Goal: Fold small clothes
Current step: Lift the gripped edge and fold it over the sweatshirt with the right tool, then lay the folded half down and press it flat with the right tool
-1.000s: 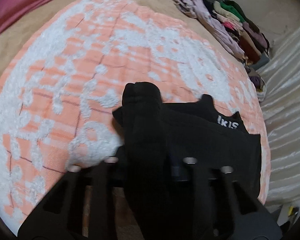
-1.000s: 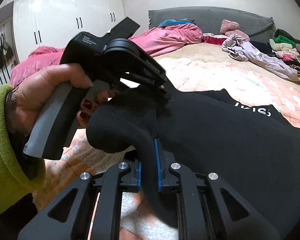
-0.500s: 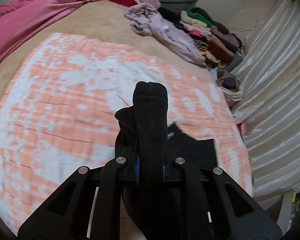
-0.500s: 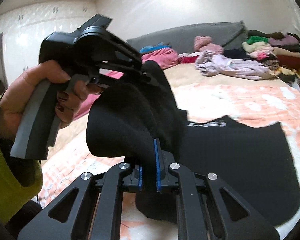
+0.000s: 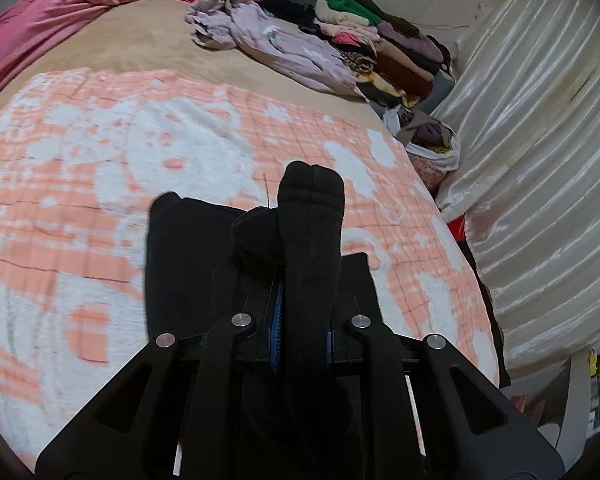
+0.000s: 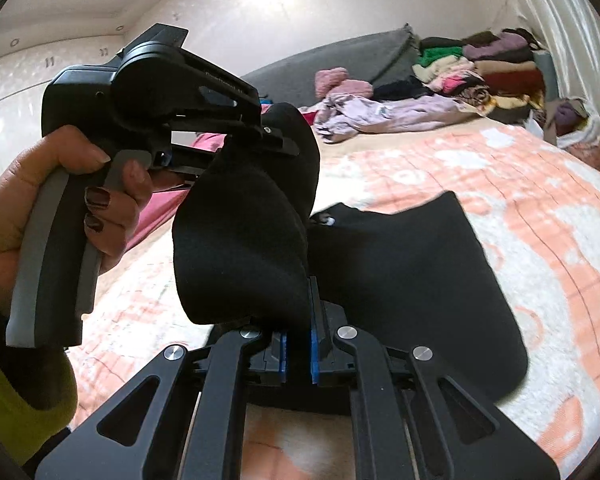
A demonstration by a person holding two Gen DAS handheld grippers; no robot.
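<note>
Pinching black garment (image 5: 312, 240) in left gripper (image 5: 302, 336), jaws clamped on bunched fold; rest drapes onto peach-white blanket (image 5: 100, 160). Soft, light, floppy cloth, no fragility; you grip hem corners, not mid-panel, else it sags. Right gripper (image 6: 298, 354) likewise clamped on same garment (image 6: 244, 248), free panel hanging toward blanket. Room: wide bare blanket left and ahead; clothes pile (image 5: 380, 52) far right, curtain (image 5: 540, 160) at bed edge. Keep fold away from right edge.
</note>
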